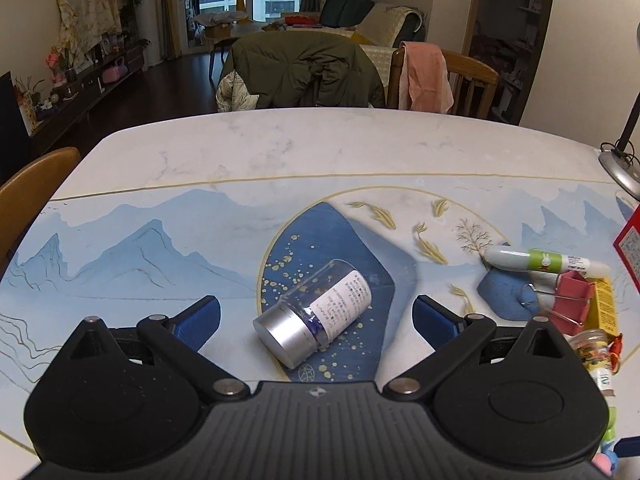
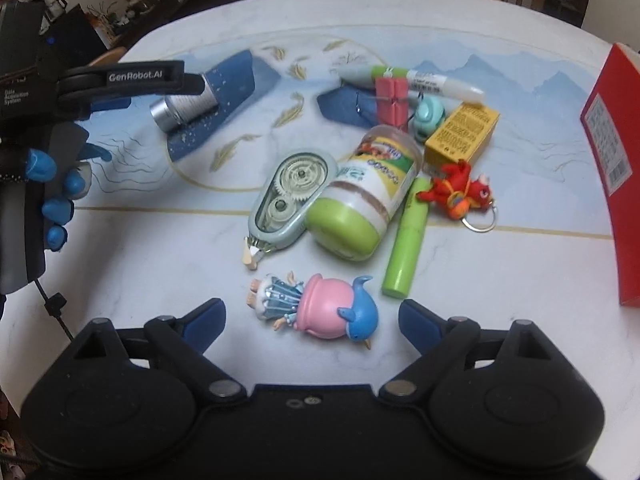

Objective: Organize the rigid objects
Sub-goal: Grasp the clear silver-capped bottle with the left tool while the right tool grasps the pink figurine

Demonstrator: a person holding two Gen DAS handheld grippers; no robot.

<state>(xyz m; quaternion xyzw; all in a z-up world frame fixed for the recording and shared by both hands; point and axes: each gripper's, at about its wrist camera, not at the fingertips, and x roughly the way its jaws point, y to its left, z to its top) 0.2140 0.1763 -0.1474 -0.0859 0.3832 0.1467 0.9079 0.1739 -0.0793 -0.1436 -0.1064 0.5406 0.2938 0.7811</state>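
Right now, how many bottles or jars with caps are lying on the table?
2: a silver-capped clear bottle lying between the left gripper's fingers, and a green-lidded jar in the clutter pile. Others may be hidden.

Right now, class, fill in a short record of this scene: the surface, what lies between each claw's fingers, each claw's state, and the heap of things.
Surface: marble table with a blue mountain print
Left claw: open, around a clear bottle with a silver cap, lying on its side
Right claw: open, around a pink and blue toy figure, lying down
Heap: tape dispenser, green-lidded jar, green tube, red keychain toy, yellow box
Right edge: red box
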